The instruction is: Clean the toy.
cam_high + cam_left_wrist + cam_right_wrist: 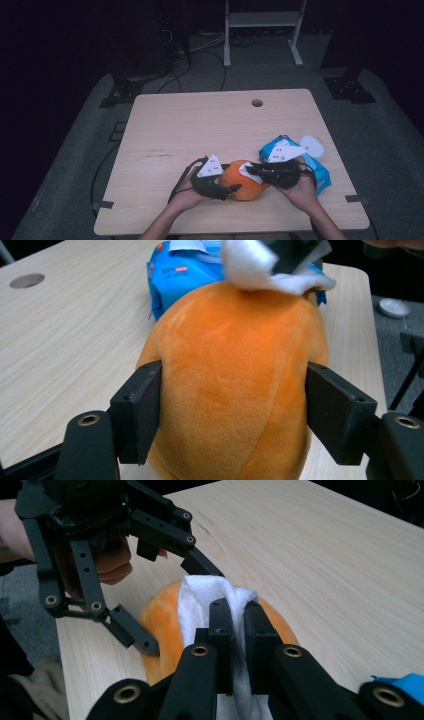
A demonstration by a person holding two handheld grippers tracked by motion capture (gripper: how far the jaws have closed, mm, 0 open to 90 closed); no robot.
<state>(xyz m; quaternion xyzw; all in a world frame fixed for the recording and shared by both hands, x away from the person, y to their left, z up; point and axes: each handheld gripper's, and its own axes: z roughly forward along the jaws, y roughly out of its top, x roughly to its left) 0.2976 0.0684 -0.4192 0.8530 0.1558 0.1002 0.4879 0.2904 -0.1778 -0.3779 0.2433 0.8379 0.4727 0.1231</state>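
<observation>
On table [200, 125], 1 orange plush [243, 186] clamped by L gripper [231, 190] fingers, R gripper [254, 171] fingers pinching 1 white wipe [205, 605], 1 blue pack [320, 172].

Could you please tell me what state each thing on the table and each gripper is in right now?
Orange plush toy: lying on the table, clamped at both sides.
Left gripper: shut on the plush toy.
White wipe: pinched, draped over the toy.
Right gripper: shut on the wipe.
Blue wipe pack: lying flat, flap open.

The plush toy [245, 187] lies near the table's [200, 125] six o'clock edge, the wipes pack [320, 172] at its three o'clock.
</observation>
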